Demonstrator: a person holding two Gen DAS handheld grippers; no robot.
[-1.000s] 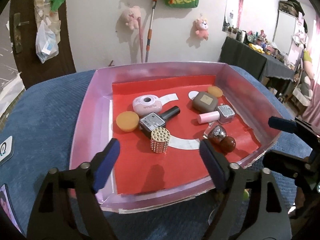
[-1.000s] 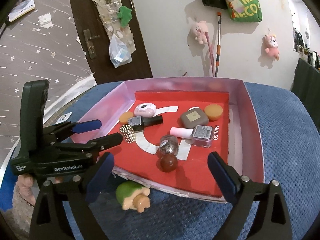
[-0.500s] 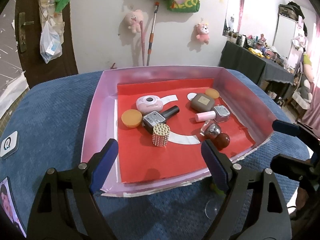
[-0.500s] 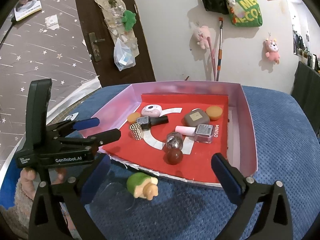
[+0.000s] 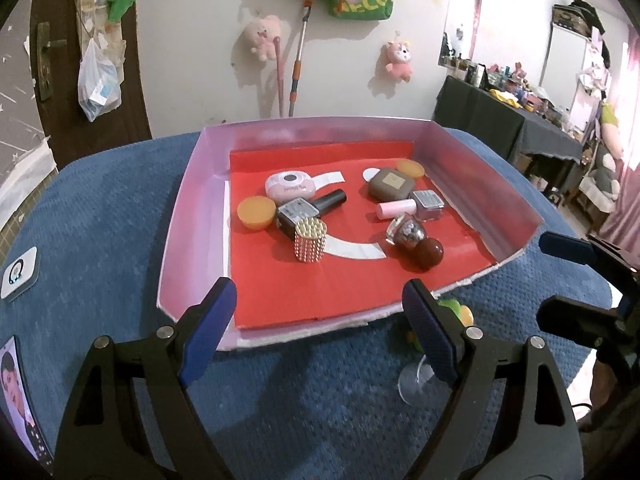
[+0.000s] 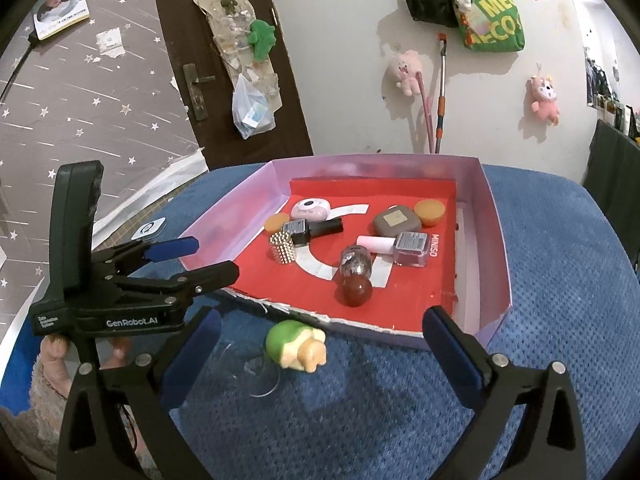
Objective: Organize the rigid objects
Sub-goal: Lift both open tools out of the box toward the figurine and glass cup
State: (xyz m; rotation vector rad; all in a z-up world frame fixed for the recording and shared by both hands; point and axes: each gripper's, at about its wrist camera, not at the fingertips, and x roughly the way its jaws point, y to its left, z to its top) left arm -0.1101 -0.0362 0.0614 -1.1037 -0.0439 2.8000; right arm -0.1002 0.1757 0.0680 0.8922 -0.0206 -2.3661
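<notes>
Jaws of left gripper (image 5: 316, 330) and right gripper (image 6: 320, 350) held wide, empty. Both withdrawn from tray (image 5: 192, 216); toy (image 6: 295, 344) left outside, judged next pick.

1. My left gripper (image 5: 320, 328): matt black plastic arms, blue rubbery-looking pads, metal rivets.
2. Blue cloth (image 6: 540, 264) under everything: coarse, nubby weave.
3. Tray (image 5: 192, 208): pale pink card walls, slight sheen; red paper liner (image 5: 320, 280), matt.
4. Studded cylinder (image 5: 309, 239): shiny metal beads.
5. Round-capped bottle (image 6: 355, 276): glossy, dark red cap.
6. Green toy (image 6: 294, 344): smooth plastic, on a clear suction cup.
</notes>
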